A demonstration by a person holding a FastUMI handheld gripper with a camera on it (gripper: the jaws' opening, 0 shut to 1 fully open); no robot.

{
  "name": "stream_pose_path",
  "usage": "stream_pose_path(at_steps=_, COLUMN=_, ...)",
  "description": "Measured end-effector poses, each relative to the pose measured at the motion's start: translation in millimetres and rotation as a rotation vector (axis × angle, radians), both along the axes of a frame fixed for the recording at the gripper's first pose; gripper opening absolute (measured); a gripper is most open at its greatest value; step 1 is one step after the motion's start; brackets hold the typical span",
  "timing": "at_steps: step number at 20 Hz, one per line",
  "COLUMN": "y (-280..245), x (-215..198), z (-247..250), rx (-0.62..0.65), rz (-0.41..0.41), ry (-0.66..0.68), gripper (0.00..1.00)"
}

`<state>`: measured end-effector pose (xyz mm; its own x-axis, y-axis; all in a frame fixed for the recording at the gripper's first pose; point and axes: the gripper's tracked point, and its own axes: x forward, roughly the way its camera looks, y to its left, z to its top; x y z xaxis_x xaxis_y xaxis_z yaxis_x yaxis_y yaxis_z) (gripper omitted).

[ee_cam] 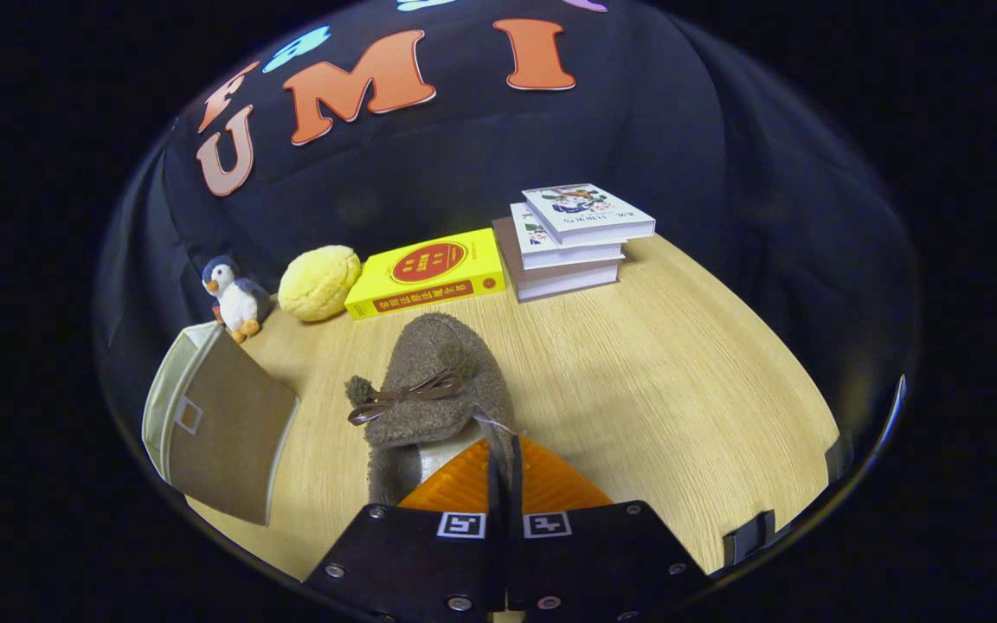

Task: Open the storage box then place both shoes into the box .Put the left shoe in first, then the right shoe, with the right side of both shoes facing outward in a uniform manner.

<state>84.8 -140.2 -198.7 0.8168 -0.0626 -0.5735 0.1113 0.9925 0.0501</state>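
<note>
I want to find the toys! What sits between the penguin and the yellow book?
A round yellow plush sits between the penguin and the yellow book in the gripper view. The tool grips a shoe.

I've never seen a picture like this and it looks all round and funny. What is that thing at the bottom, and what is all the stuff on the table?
The camera rides on a hand-held gripper, a tool with two fingers that a person carries. You look forward along those fingers, and the lens bends everything round. The fingers are pressed close together, pinching the back of a fuzzy brown shoe with a little bow. To one side of the shoe stands a storage box with its flap hanging open. Further back on the wooden table are a toy penguin, a yellow plush ball, a yellow book and a stack of books.
</note>
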Motion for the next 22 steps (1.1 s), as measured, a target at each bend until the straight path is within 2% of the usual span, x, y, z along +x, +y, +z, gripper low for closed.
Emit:
stream_pose_path(at_steps=13, y=200, x=-38, z=91, rx=0.132, rz=-0.055, ry=-0.106, gripper=0.01)
stream_pose_path(at_steps=22, y=305, x=-47, z=91, rx=0.172, rz=-0.033, ry=-0.095, gripper=0.02)
